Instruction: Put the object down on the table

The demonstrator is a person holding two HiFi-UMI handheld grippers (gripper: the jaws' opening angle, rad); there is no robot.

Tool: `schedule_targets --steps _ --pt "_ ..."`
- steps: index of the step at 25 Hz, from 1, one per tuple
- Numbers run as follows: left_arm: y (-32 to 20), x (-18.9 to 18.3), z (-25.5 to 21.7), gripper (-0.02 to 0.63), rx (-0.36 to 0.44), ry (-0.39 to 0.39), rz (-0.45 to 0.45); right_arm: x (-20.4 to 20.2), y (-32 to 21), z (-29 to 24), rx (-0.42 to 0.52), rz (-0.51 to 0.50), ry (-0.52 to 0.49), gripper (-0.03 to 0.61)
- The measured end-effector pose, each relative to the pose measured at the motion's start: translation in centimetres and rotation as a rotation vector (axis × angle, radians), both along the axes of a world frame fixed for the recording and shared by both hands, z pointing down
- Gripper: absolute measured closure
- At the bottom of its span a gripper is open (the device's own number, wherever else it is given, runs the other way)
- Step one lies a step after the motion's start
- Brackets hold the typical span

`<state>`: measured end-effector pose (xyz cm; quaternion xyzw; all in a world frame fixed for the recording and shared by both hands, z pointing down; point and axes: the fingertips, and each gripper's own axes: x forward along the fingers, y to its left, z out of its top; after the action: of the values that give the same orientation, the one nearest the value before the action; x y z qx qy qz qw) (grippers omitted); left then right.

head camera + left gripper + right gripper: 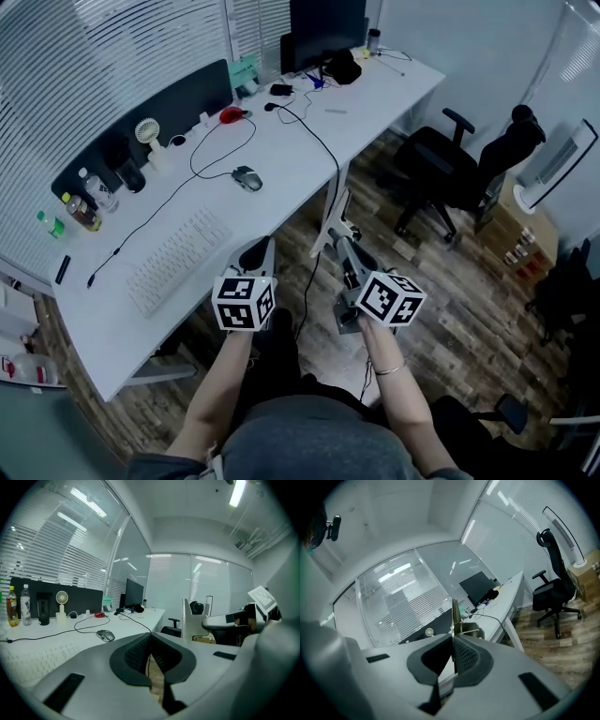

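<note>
I hold both grippers side by side above the wooden floor, just off the front edge of the white table [281, 159]. The left gripper [256, 247] points at the table edge near the keyboard [176, 261]. In the left gripper view its pads [140, 654] meet and nothing shows between them. The right gripper [339, 243] points toward the white table leg [332, 214]; its jaws are also shut and empty, seen at the right gripper [453, 645]. No object is held in either gripper.
On the table lie a grey mouse [247, 178], a black cable [225, 155], a small fan [147, 131], bottles [80, 208] and a monitor [323, 28]. Black office chairs [441, 173] stand to the right on the floor, with cardboard boxes [520, 244] beyond.
</note>
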<state>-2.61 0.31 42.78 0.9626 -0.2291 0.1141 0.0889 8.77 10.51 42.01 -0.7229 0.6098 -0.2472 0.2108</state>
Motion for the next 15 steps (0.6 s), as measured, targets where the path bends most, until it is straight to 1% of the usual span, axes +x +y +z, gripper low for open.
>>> schedule_targets --steps 6,15 --pt "-6.0 4.2 0.1 0.591 0.024 0.014 0.028 3.8 -6.5 0.6 -0.014 0.007 -0.029 0.572" --pt "-15.1 8.6 0.2 0.591 0.005 0.014 0.063 7.5 -17.4 0.8 -0.043 -0.007 -0.067 0.572"
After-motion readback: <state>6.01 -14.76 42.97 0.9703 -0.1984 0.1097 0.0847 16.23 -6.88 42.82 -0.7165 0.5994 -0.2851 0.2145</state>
